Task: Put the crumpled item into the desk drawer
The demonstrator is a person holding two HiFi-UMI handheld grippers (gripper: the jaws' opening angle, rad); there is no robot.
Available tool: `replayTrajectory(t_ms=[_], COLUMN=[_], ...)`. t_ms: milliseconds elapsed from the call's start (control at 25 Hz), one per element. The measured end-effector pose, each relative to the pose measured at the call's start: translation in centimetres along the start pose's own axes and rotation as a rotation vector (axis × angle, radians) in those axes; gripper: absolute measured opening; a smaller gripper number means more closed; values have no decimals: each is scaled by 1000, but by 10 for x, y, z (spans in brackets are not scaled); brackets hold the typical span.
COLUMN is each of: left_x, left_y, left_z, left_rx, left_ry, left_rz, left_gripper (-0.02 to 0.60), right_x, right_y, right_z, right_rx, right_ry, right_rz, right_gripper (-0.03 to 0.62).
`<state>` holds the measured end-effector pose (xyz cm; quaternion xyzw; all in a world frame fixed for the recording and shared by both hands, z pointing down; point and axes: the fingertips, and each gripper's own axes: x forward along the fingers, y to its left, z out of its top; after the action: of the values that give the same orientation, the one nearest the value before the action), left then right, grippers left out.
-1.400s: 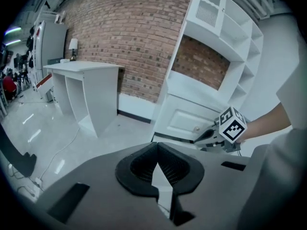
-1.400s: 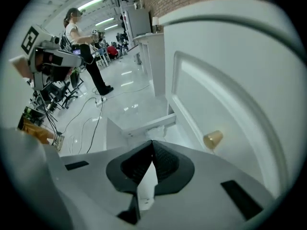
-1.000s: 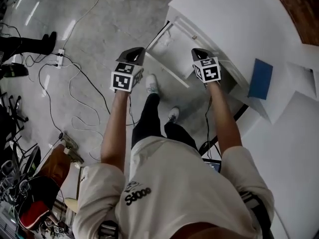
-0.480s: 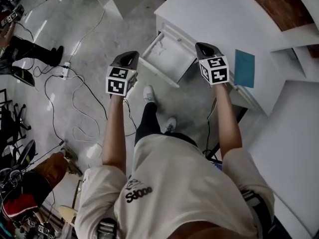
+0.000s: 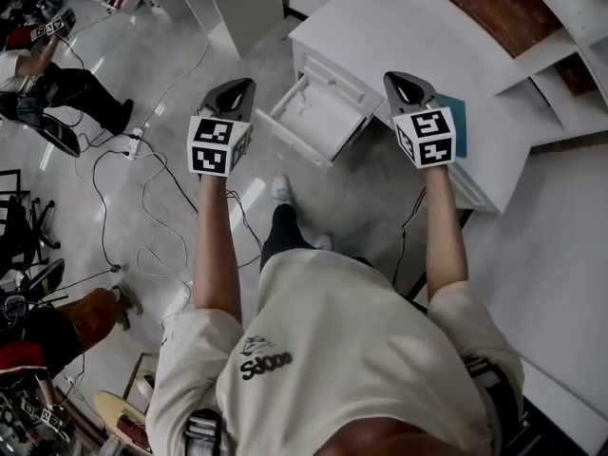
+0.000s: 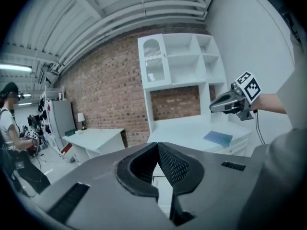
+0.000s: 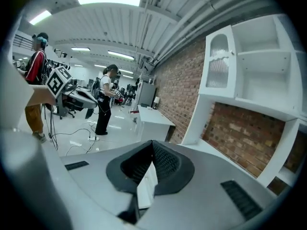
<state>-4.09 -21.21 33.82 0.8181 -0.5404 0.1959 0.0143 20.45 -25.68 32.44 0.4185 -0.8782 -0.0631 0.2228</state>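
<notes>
Both jaws sit closed with nothing in them: your left gripper (image 5: 236,91) and right gripper (image 5: 408,85) hover near the open drawer (image 5: 318,117). The crumpled item possibly lies inside, too small to confirm. Check first, then push the drawer shut.

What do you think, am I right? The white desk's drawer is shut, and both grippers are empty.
Not quite. The drawer of the white desk is pulled open, not shut; the head view shows it sticking out of the desk front. The rest holds: the left gripper and right gripper are both empty.
</notes>
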Motion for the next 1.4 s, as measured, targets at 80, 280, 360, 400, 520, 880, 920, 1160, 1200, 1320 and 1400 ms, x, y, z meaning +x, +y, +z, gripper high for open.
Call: replayTrajectory(t_ms=[80, 280, 360, 400, 520, 880, 920, 1160, 1200, 1320, 1400], left_x=[-17, -56, -73, -81, -102, -146, -150, -168, -170, -177, -181], left_y=[-6, -33, -42, -45, -54, -91, -95, -111, -113, -117, -119], left_z=[16, 47, 51, 53, 62, 78, 79, 95, 96, 98, 101], left_rx=[17, 83, 102, 107, 106, 127, 133, 162, 164, 169, 174], left_ry=[-35, -99, -108, -114, -143, -201, -205, -255, -257, -255, -265], left_rz=[19, 32, 40, 45, 59, 57, 54, 63, 62, 58, 57], left_gripper=[17, 17, 17, 18, 17, 17, 17, 17, 17, 17, 17], right_x=[-20, -68, -86, -94, -116, -174, -179, -197, -198, -204, -206], right_y=[0, 5, 11, 14, 20, 49, 53, 66, 68, 70, 71], right_z=[10, 32, 36, 37, 43, 73, 75, 83, 84, 88, 90], right_rx=[-17, -65, -89, -98, -113, -150, -150, -166, -169, -173, -172], right_ry=[-28, -79, -82, -85, -109, -180, -188, -220, -222, -230, -236], right_rz=[-9, -35, -38, -38, -47, -43, -38, -20, -17, -11, -11], right_gripper=[6, 6, 6, 6, 6, 6, 6, 6, 6, 6, 6])
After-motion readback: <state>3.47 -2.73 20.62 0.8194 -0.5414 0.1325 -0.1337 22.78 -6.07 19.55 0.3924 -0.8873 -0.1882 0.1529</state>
